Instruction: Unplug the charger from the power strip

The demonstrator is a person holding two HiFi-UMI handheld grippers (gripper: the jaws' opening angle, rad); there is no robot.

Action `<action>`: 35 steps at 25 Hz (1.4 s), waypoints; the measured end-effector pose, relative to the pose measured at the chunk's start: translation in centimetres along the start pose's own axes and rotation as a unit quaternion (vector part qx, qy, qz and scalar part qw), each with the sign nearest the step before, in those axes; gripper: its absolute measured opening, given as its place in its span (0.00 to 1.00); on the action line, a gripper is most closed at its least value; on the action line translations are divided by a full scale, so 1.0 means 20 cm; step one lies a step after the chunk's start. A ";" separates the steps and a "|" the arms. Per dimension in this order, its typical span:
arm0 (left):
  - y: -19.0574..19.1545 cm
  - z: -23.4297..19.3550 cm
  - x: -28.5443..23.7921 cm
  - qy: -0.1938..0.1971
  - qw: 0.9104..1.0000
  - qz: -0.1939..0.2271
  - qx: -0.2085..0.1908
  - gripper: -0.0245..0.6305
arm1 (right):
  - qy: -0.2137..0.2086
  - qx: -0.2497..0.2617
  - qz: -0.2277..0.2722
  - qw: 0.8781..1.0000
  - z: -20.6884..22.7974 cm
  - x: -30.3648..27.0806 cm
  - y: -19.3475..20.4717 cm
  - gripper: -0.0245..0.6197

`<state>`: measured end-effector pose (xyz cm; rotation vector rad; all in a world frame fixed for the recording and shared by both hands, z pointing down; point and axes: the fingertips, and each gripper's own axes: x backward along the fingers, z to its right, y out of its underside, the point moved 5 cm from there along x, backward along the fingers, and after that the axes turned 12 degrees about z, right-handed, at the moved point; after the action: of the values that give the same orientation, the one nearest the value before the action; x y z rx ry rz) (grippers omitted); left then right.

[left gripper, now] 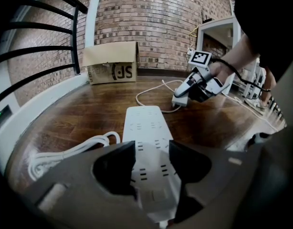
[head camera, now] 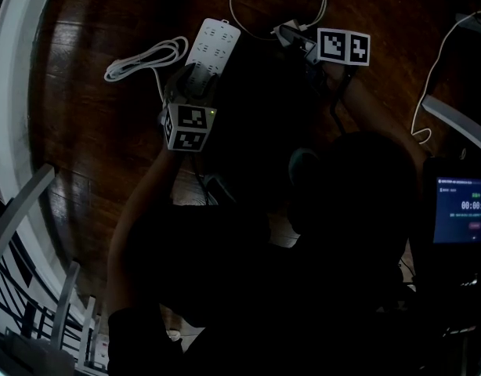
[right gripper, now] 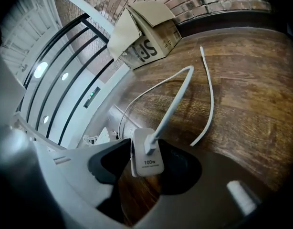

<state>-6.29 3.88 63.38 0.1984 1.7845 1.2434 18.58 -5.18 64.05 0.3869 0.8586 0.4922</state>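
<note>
One power strip (left gripper: pixel 144 125) lies on wooden floor (left gripper: pixel 84 113).

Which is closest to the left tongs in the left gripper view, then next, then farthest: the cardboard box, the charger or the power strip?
1. power strip: right between the left tongs.
2. charger: farther out, to the right.
3. cardboard box: farthest, left of middle, by the brick wall.

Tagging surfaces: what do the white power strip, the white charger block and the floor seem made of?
Likely plastic: the white power strip, matte, moulded sockets; the white charger block, smooth, printed label. The floor: varnished wood, grain and sheen.
</note>
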 end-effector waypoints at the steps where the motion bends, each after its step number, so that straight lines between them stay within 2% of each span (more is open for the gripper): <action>1: 0.00 0.00 0.00 0.000 1.000 0.000 0.000 0.38 | 0.002 -0.001 0.001 1.000 0.00 0.00 0.00 0.33; 5: 0.00 -0.01 0.00 -0.004 1.000 -0.004 0.001 0.37 | 0.017 -0.002 0.006 1.000 0.02 -0.01 -0.02 0.35; 9: 0.00 -0.01 0.00 -0.004 1.000 0.002 -0.003 0.38 | 0.050 0.012 0.006 0.999 0.05 0.02 -0.03 0.38; 15: -0.01 -0.01 0.01 -0.002 1.000 0.012 -0.010 0.38 | 0.063 0.016 0.008 0.998 0.05 0.04 -0.04 0.40; 23: -0.02 0.00 0.03 -0.001 1.000 0.016 -0.015 0.38 | 0.110 0.018 0.011 0.994 0.11 0.10 -0.05 0.53; 31: -0.02 0.00 0.03 0.001 1.000 0.022 -0.019 0.38 | 0.136 0.004 0.028 0.990 0.17 0.16 -0.09 0.54; 35: -0.02 0.00 0.03 0.001 1.000 0.023 -0.021 0.38 | 0.132 -0.016 0.040 0.990 0.17 0.18 -0.11 0.54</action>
<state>-6.53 4.08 62.73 0.2149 1.7626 1.3129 23.85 -5.38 62.72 0.3324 1.0922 0.6397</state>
